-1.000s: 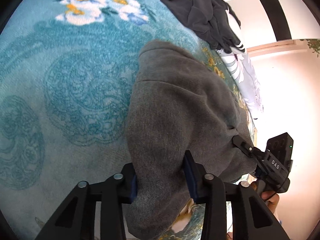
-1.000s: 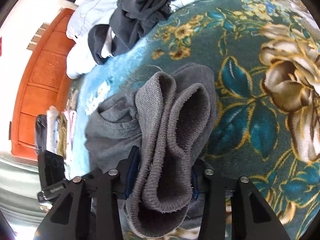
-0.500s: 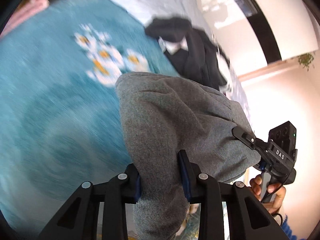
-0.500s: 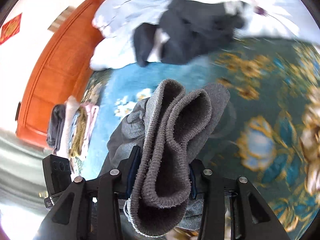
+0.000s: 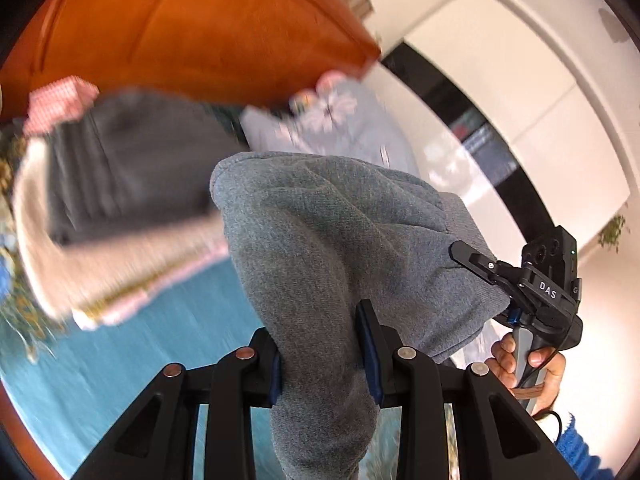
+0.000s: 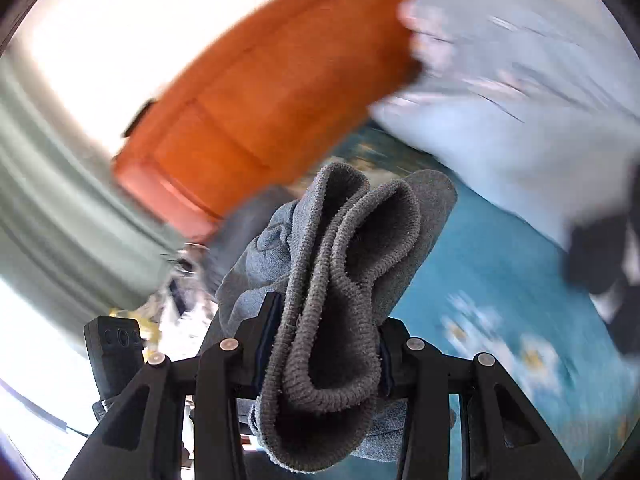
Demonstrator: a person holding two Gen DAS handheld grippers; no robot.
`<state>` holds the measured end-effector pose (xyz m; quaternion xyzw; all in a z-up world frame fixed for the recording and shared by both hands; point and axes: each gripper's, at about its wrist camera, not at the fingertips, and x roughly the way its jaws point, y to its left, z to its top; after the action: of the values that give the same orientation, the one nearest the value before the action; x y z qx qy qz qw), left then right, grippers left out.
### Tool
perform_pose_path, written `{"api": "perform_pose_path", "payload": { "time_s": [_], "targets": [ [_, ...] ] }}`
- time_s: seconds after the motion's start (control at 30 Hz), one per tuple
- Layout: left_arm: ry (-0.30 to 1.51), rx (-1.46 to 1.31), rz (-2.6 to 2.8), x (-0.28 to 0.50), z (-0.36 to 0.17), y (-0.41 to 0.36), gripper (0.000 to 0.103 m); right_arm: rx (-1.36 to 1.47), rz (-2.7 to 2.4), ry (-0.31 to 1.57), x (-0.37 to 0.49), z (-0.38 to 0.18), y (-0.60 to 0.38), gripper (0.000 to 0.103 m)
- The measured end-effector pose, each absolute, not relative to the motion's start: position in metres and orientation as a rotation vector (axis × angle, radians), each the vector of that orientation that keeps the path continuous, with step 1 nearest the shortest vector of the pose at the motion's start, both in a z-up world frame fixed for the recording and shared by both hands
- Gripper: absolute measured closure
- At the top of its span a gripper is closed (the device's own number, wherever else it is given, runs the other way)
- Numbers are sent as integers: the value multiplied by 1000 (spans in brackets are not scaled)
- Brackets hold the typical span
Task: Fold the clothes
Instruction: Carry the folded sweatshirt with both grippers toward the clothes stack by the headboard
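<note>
A folded grey sweater [image 5: 328, 248] hangs in the air between both grippers, above a teal floral blanket [image 5: 132, 364]. My left gripper [image 5: 322, 350] is shut on one thick fold of it. My right gripper [image 6: 324, 350] is shut on the ribbed hem end of the grey sweater [image 6: 340, 280]. In the left wrist view the right gripper [image 5: 472, 258] shows at the right, a hand [image 5: 532, 364] on its handle, clamping the sweater's far end. A blurred stack of folded clothes [image 5: 108, 208] lies at the left, by the orange wooden headboard [image 5: 192, 28].
A pale grey floral duvet [image 6: 520, 92] lies past the sweater, with dark clothes [image 6: 604, 256] on it at the right. The headboard [image 6: 260, 100] stands behind, a green curtain [image 6: 52, 216] to the left. White wall and a dark window strip [image 5: 472, 120] are at the right.
Both grippers have lifted the grey sweater off the blanket and swung it toward the headboard and the stack of folded clothes. The grips on the sweater are unchanged.
</note>
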<state>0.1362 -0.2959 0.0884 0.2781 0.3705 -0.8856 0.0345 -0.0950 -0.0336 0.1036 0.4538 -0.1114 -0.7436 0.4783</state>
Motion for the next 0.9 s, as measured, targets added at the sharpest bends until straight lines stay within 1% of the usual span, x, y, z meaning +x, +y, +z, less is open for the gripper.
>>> {"api": "perform_pose_path", "payload": {
  "time_s": [0.17, 0.27, 0.37, 0.5, 0.63, 0.7, 0.77, 0.83, 0.9],
  "targets": [
    [1117, 713, -2658, 151, 117, -376, 70, 1002, -1715, -145, -110, 155, -149, 60],
    [1105, 669, -2614, 157, 117, -412, 69, 974, -1643, -89, -119, 168, -217, 60],
    [1158, 653, -2552, 163, 102, -444, 70, 968, -1587, -32, -128, 169, -277, 60],
    [1207, 718, -2478, 156, 65, -467, 69, 1019, -1525, 67, -140, 147, -341, 60],
    [1246, 776, -2450, 148, 34, -478, 69, 1137, -1519, 105, -158, 98, -368, 60],
    [1263, 785, -2458, 149, 25, -478, 65, 1200, -1532, 89, -170, 72, -367, 60],
    [1259, 795, -2467, 149, 23, -475, 65, 1234, -1531, 37, -179, 54, -363, 60],
    [1250, 801, -2476, 148, 23, -472, 65, 1245, -1527, -7, -186, 45, -355, 59],
    [1258, 795, -2480, 150, 28, -471, 63, 1246, -1528, -10, -187, 45, -354, 59]
  ]
}}
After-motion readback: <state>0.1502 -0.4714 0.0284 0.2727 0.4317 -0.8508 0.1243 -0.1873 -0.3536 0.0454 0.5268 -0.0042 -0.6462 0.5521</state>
